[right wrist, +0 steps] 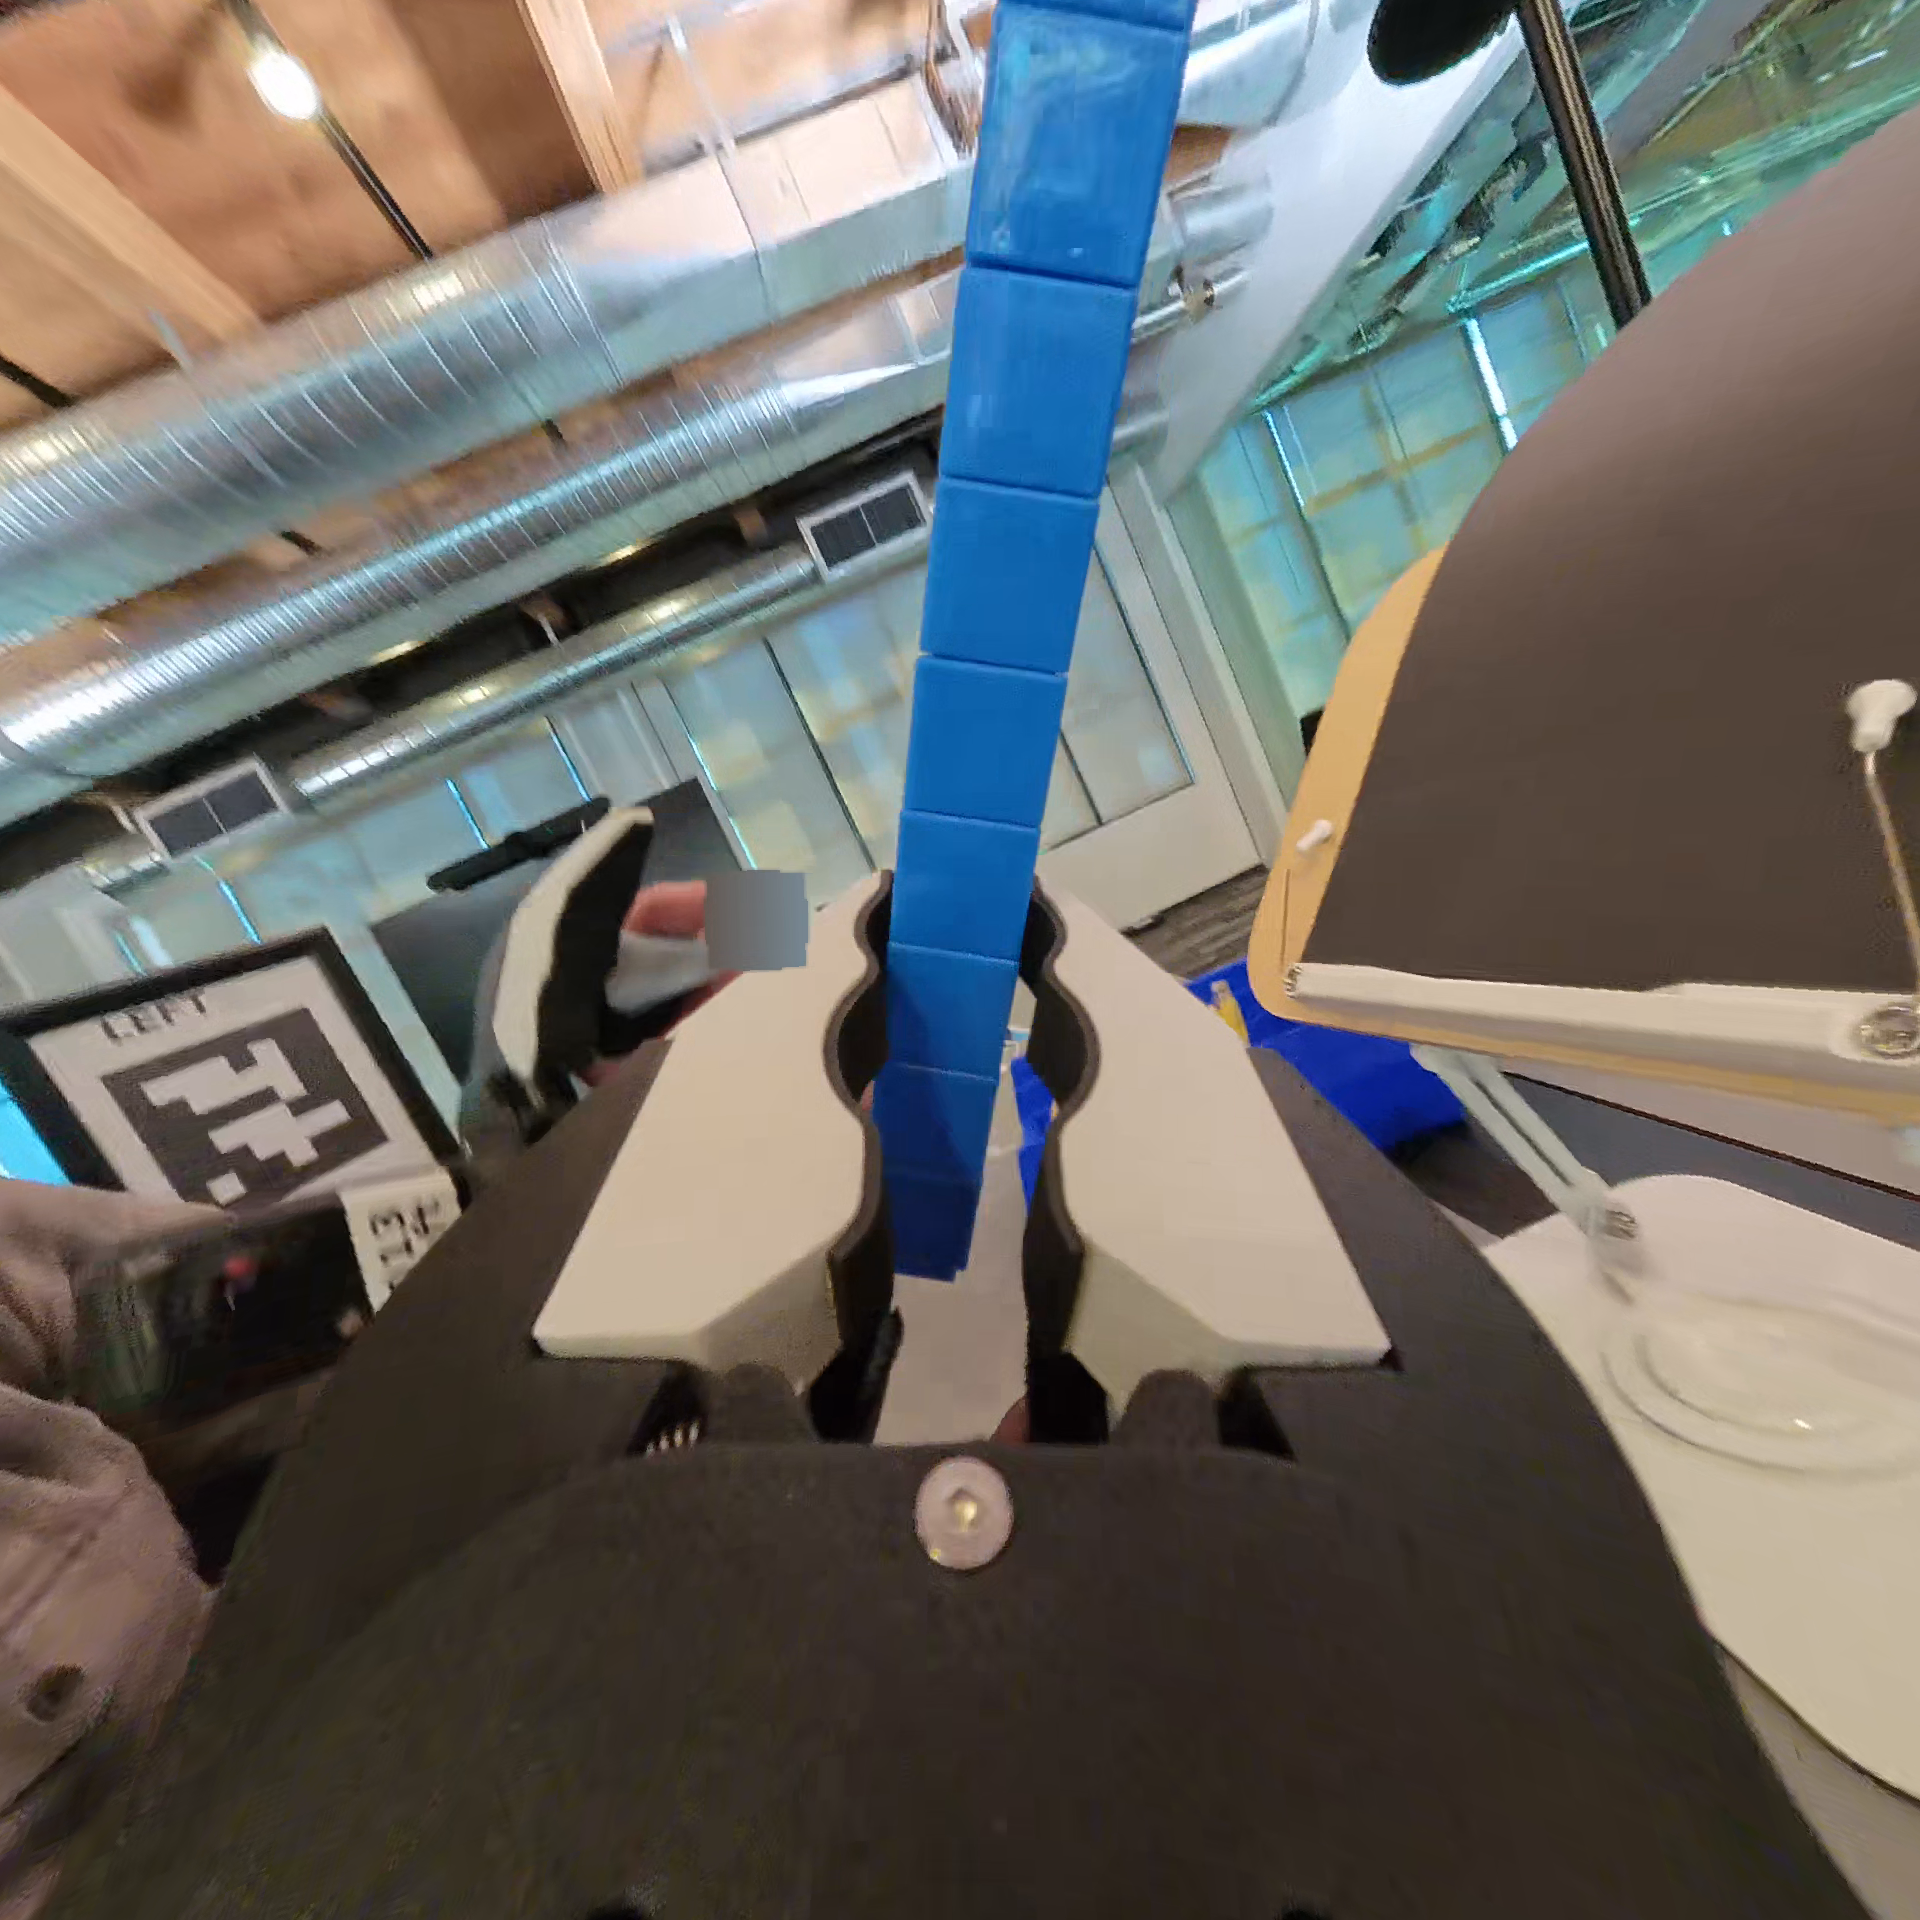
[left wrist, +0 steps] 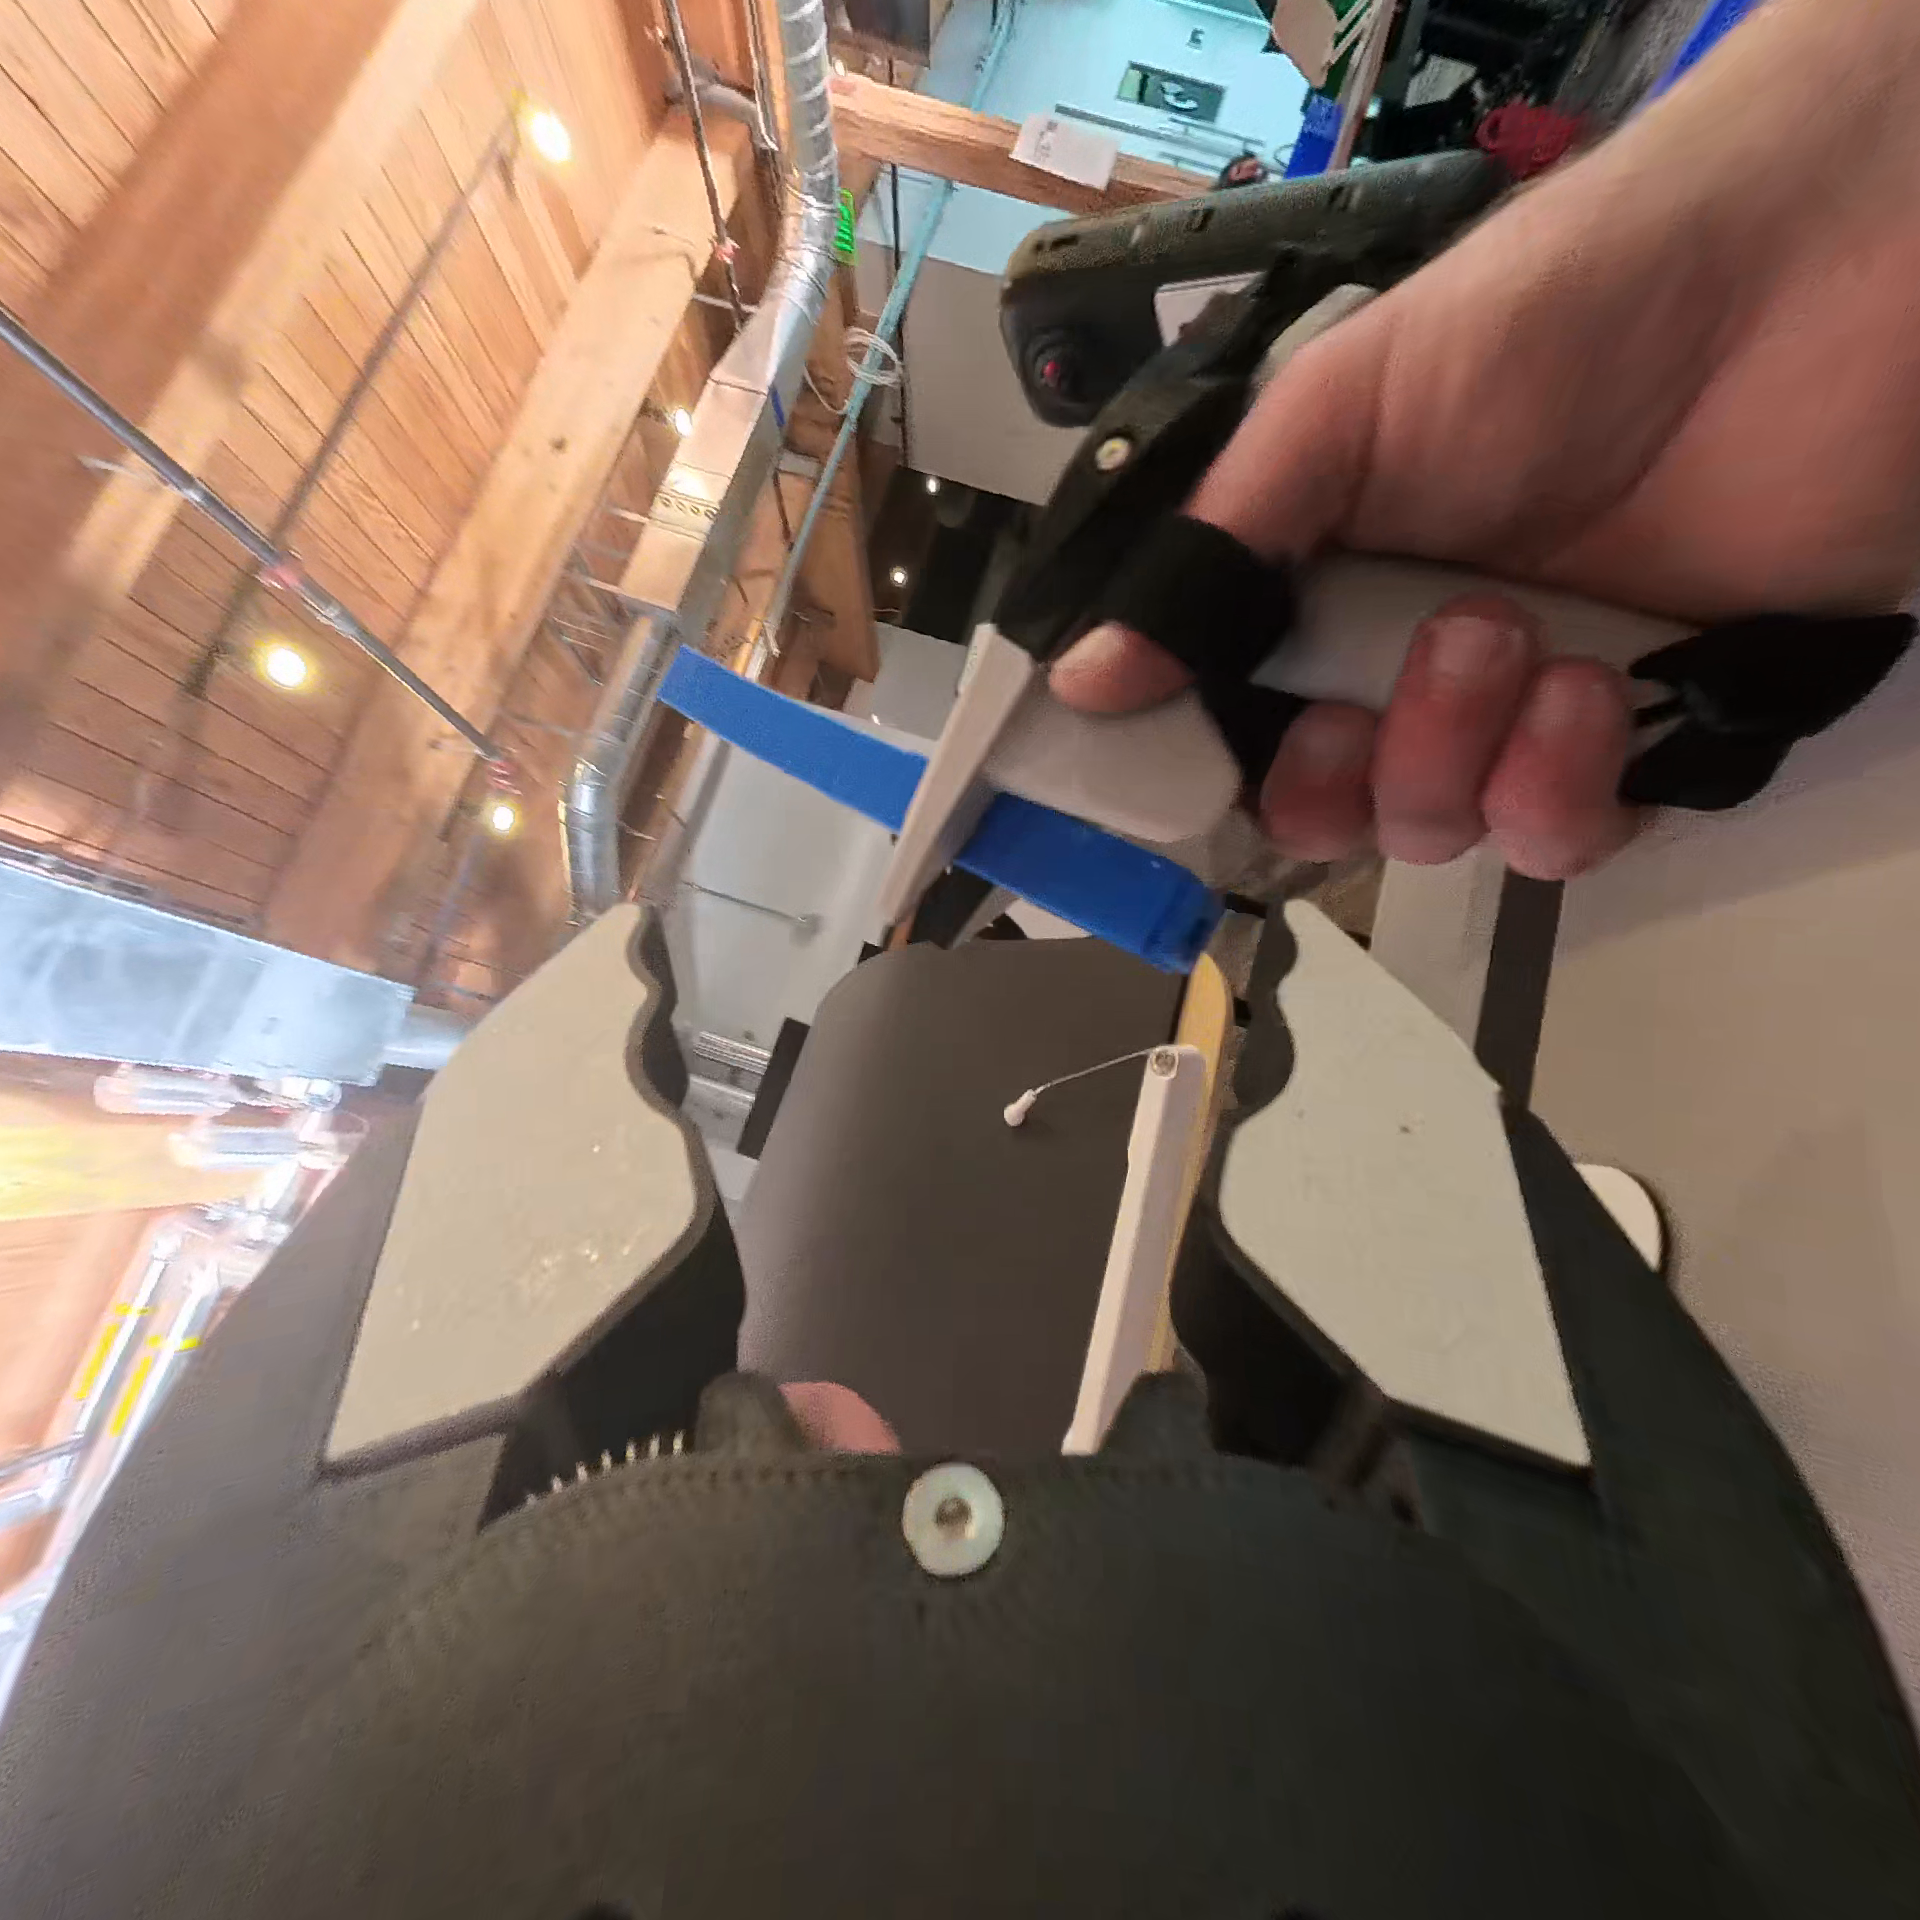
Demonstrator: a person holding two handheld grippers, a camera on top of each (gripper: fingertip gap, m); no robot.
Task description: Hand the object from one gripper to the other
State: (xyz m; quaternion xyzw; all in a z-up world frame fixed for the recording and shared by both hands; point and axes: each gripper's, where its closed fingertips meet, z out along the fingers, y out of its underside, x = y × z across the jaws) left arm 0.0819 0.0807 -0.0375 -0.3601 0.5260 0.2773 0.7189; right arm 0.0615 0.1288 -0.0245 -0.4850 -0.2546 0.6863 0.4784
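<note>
Right gripper (right wrist: 961,1081) is clamped on the blue segmented strip (right wrist: 1023,582), its wavy white-and-black jaws pressed to both sides near the strip's lower end; the rest sticks out forward and up past the fingertips. In the left wrist view the same strip (left wrist: 821,753) crosses just beyond the left gripper (left wrist: 961,940), whose jaws stand wide apart with nothing between them. A bare hand (left wrist: 1538,540) holds the right gripper's handle. A dark tilted board with a white clip (right wrist: 1621,644) sits to the right.
</note>
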